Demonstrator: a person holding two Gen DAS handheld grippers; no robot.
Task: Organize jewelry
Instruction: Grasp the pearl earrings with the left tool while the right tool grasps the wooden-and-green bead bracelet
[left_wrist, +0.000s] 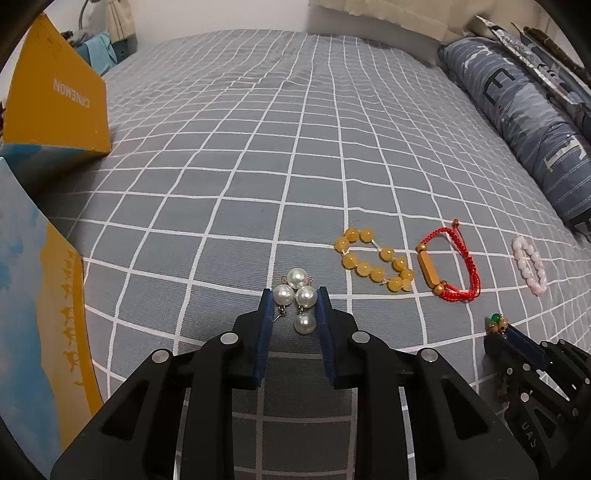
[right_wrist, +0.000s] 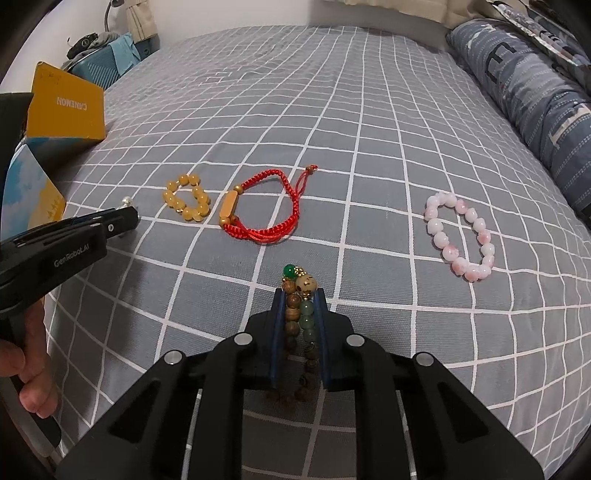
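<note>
At the far left an open yellow and blue cardboard box (left_wrist: 55, 107) is set on the grey bedsheet with a white grid (left_wrist: 258, 147). Just right of it, the left gripper (left_wrist: 294, 308) is seen nearly closed, its blue pads pressed on a cluster of white pearl beads on thin wire links (left_wrist: 297, 295); one pearl hangs loose between the jaws, so a snag on the sheet or a slip from the pads is judged possible when it is lifted. Further right, a yellow bead bracelet (left_wrist: 375, 264), a red braided cord bracelet with a long wooden bead (left_wrist: 448, 264) and a pink and white bead bracelet (right_wrist: 460, 236) are left lying apart on the sheet. Nearest, the right gripper (right_wrist: 300, 306) is almost shut on a brown wooden and green bead bracelet (right_wrist: 301, 314), doubled up between the pads; most of its loop dangles below, and it is judged that it could swing, catch, or slide free if carried quickly toward the box.
</note>
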